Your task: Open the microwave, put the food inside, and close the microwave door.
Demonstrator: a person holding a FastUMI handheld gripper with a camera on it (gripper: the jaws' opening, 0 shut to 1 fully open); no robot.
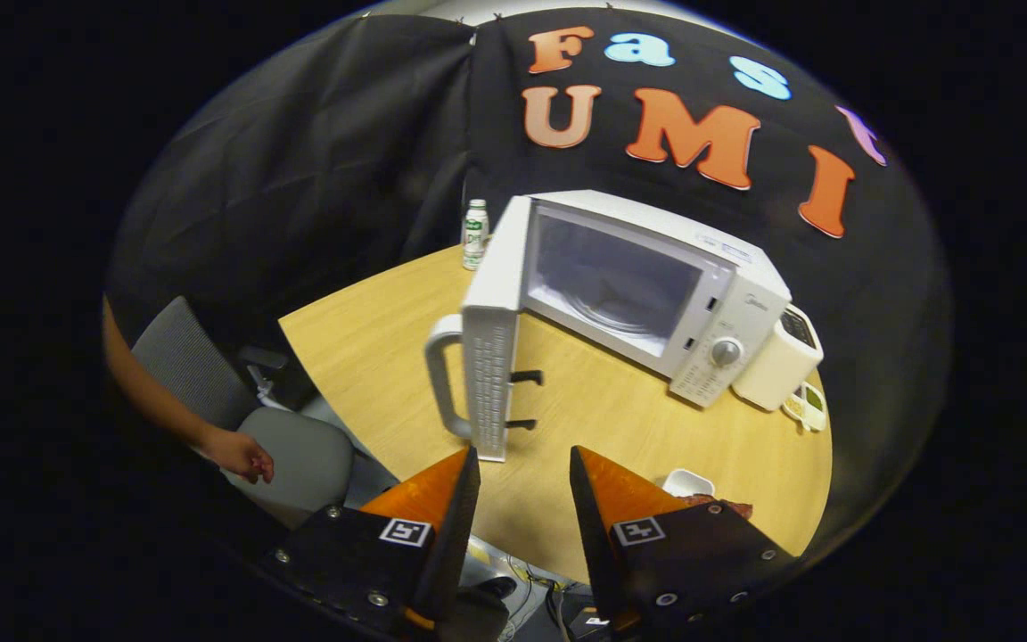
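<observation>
Microwave (656, 294) door (488, 357) swung wide, cavity ready; tongs (524, 464) released, empty, just short of door; food container (690, 486) waits on surface (371, 348) beside right finger.

- a black cloth wall (317, 169) hangs in soft folds behind the booth, with a seam where two panels meet.
- a round light wooden table (371, 348) with visible grain stands in front of it.
- a grey mesh-backed office chair (201, 374) with a padded grey seat sits beside the table's edge.
- loose cables (531, 580) lie on the floor below the table.
- the lighting is even and indoor, falling brightest on the tabletop.
</observation>
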